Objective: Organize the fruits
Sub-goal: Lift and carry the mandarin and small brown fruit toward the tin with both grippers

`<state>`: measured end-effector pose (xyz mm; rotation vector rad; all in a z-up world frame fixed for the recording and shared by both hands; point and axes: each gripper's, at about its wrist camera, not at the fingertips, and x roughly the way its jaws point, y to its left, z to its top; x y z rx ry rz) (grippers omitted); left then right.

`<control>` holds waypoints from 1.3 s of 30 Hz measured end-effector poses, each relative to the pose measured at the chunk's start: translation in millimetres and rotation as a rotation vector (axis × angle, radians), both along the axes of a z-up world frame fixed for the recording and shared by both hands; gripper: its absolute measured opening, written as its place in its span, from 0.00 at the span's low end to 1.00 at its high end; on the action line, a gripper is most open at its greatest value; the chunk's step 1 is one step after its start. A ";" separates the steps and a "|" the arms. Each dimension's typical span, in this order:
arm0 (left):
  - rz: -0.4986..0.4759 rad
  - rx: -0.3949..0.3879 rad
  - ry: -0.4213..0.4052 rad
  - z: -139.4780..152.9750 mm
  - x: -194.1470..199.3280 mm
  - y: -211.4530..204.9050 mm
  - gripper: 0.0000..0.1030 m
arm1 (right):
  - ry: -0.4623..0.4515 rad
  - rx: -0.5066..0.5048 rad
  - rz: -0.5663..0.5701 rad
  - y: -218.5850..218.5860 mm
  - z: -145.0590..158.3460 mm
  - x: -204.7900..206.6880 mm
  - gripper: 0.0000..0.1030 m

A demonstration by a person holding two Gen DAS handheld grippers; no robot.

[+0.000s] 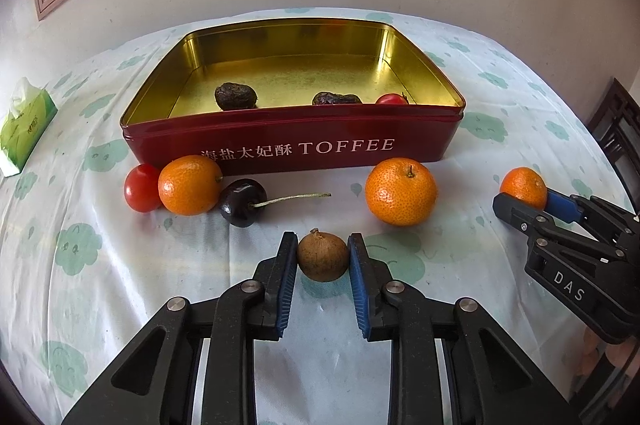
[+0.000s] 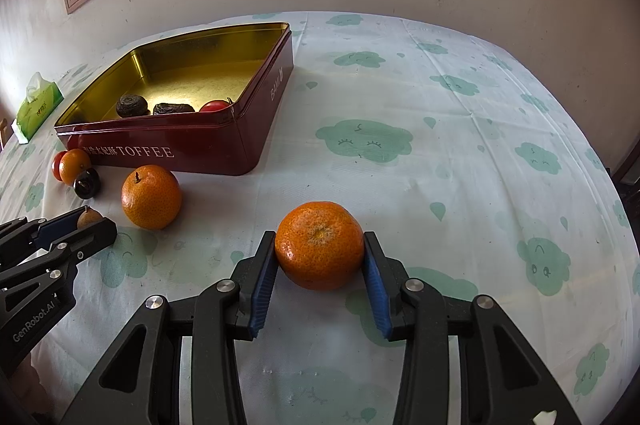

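Toffee tin (image 1: 288, 141) on a cloud-print tablecloth (image 2: 460, 129) under the window.
It holds two dark wrinkled fruits (image 1: 236, 96) and a tomato (image 1: 391, 99); left gripper (image 1: 322, 257) clamps a brown longan (image 1: 322, 256), right gripper (image 2: 319, 249) a mandarin (image 2: 318, 245).

Left gripper (image 1: 322, 257): angled downward, blue pads clamped on small brown fruit (image 1: 322, 256). Right gripper (image 2: 319, 252): angled downward, pads gripping tangerine (image 2: 319, 245).

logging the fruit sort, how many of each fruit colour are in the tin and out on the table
orange: 3
red: 2
dark wrinkled in the tin: 2
dark cherry: 1
brown: 1
total: 9
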<state>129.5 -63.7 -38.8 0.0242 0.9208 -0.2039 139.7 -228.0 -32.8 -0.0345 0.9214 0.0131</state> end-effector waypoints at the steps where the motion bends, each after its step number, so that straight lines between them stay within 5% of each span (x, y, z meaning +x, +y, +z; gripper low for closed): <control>1: 0.000 0.002 0.000 0.2 -0.1 0.1 0.26 | 0.000 0.000 0.000 -0.1 0.0 0.0 0.38; 39: 0.019 -0.024 -0.048 23.4 -16.5 24.4 0.26 | -0.001 0.001 -0.001 0.3 12.5 -5.7 0.36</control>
